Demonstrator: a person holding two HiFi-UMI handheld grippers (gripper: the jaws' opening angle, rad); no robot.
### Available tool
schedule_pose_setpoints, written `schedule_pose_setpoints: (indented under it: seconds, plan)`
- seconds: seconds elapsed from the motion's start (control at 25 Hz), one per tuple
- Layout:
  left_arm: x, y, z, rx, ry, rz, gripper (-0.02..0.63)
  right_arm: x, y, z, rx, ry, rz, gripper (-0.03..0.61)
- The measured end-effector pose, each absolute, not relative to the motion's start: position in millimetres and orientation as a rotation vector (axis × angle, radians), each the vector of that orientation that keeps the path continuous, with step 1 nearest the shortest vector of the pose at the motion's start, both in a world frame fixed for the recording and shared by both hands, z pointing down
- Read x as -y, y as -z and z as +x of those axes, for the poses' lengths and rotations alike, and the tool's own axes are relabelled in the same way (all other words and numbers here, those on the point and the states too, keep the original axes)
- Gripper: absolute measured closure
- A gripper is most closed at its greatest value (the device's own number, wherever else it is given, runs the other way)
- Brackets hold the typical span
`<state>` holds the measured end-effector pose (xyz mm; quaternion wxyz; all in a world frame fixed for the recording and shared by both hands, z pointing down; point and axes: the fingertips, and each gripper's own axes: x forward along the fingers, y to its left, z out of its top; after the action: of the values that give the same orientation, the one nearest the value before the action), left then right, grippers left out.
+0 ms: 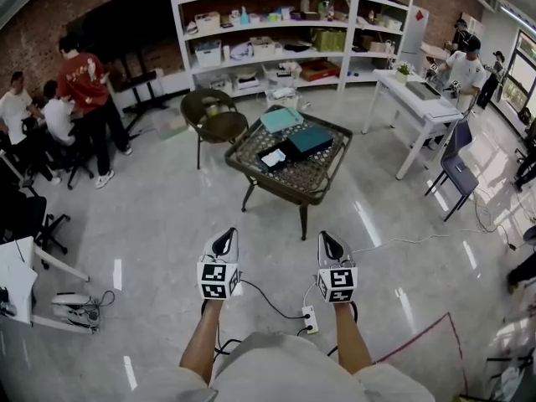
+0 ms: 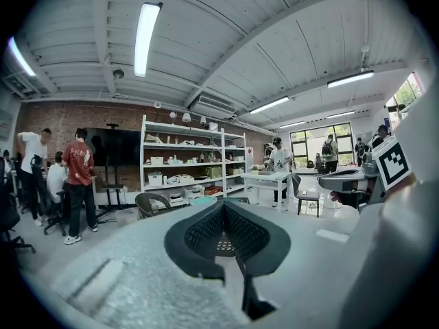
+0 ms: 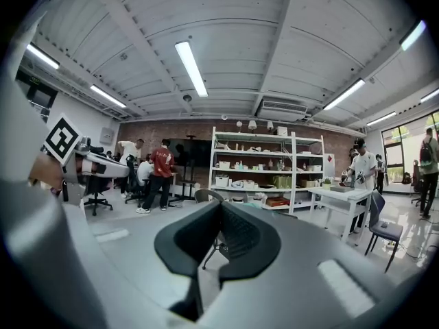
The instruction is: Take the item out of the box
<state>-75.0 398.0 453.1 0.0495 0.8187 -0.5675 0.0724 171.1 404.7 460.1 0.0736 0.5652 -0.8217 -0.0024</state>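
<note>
The task is not yet under way: the person is standing on the open floor, well apart from the table [image 1: 311, 184] that is carrying the boxes, and is holding both tools out level in front, side by side. The left gripper [image 1: 224, 241] is showing its jaws pressed fully together in its own view [image 2: 223, 205], the dark pads meeting along one ridge with nothing between them. The right gripper [image 1: 332, 243] is doing the same [image 3: 219, 210]: its jaws are closed tip to tip and gripping nothing. On the table a dark teal box [image 1: 311, 138] is lying near the right edge, apparently with its lid on, and a paler teal box [image 1: 280, 119] is sitting at the far corner, just beside it. A black flat thing [image 1: 281, 152] with a white card on it is lying toward the left edge, touching or nearly touching the dark box; whether it is a tray, a lid or the item itself is too small to tell. Which box the task means is not showing either, though the dark one in the middle is looking the likelier. A chair [image 1: 214, 115] is standing just beyond the table's far left corner. Judging by this, every step is remaining: walking up to the table, opening the jaws, holding the box steady with one tool, lifting its lid if it has one, and drawing the item out with the other.
</note>
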Motion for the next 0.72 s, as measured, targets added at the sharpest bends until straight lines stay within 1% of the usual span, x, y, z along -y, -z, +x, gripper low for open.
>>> schedule_pose_setpoints:
  seconds: [0.36,0.72]
  plan:
    - [-391,-463,-48,1.732,-0.233,2.468,0.607,-391,-470,189,2.482,-0.032,1.652,0.58]
    - [-367,-473,-50,1.74,-0.246,2.449,0.607,-366,-484,191,2.469,-0.062,1.638,0.578]
